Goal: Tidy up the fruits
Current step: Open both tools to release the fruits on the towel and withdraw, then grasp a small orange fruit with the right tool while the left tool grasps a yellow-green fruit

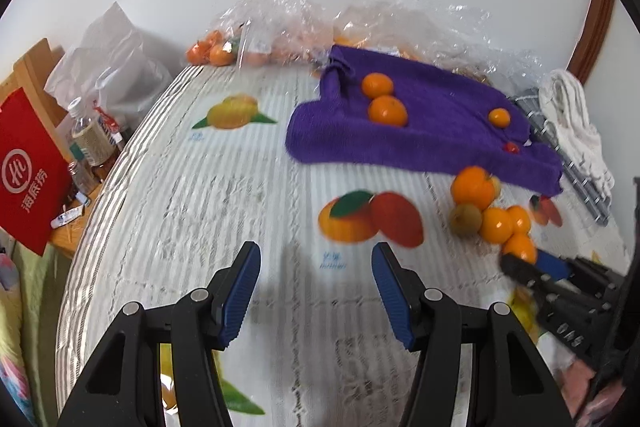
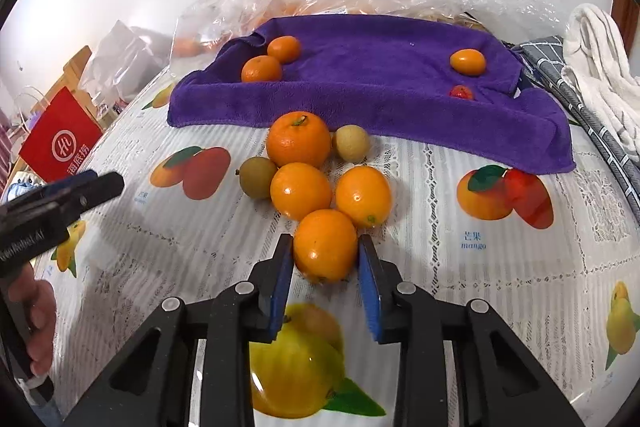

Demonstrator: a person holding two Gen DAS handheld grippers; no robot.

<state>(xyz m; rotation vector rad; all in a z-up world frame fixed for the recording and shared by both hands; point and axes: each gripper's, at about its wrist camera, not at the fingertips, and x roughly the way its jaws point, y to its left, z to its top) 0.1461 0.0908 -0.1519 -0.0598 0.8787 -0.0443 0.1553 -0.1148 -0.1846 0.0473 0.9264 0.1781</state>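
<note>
- Right now the nearest kumquat (image 2: 325, 245) of the loose cluster sits between the blue pads of the right gripper (image 2: 325, 259) — jaws bracketing its sides, apparently closing for a pickup.
- Behind it lie two more kumquats (image 2: 301, 191), a tangerine (image 2: 298, 139) and two longans (image 2: 258, 177), touching one another.
- Sorted fruit rests apart on the purple towel (image 2: 360, 95), likely the destination.
- Off to the side, the left gripper (image 1: 316, 291) hovers spread wide and empty over the tablecloth (image 1: 200, 207).

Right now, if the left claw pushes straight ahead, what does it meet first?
Bare tablecloth, it seems. The open left claw holds nothing; further on that line lies the purple towel, though depth is unclear.
</note>
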